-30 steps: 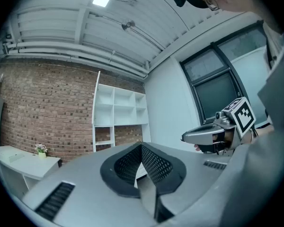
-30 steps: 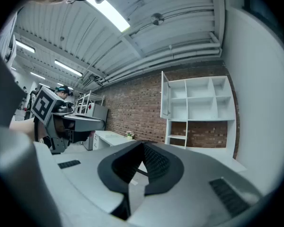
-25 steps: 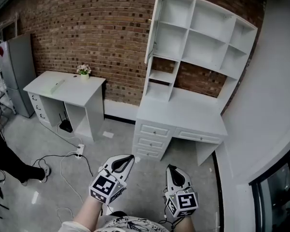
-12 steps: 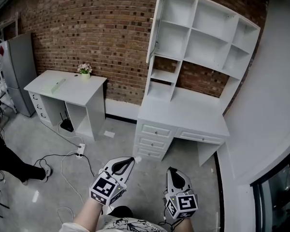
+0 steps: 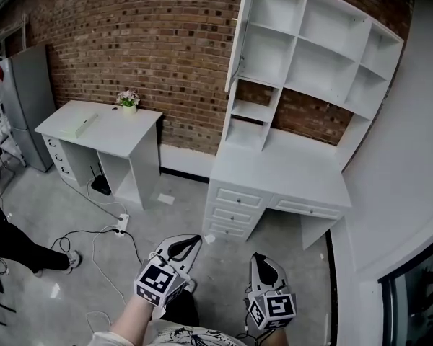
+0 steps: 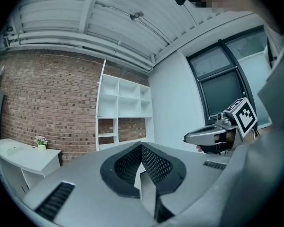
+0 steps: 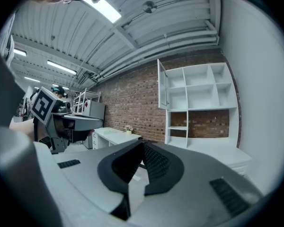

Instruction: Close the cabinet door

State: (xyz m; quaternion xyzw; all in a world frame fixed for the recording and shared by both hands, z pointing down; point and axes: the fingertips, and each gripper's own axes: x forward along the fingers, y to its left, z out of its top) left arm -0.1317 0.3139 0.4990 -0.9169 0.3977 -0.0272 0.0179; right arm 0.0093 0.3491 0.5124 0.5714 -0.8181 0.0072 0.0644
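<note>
Cabinet door (image 5: pixel 236 42) stands far beyond left tongs (image 5: pixel 196 238) and right tongs (image 5: pixel 257 257).

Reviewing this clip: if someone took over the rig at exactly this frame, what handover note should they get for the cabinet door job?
Left tongs: shut, empty, held low in front of the body.
Right tongs: shut, empty, beside the left tongs and apart from them.
Cabinet door: stands open at the upper left of the white shelf unit, above the desk.
Done: nothing on the door yet; both tongs are well short of it.
Left: walk up, raise one pair of tongs to the door, probably the left as it is on that side, and swing the door shut against the shelf unit.
</note>
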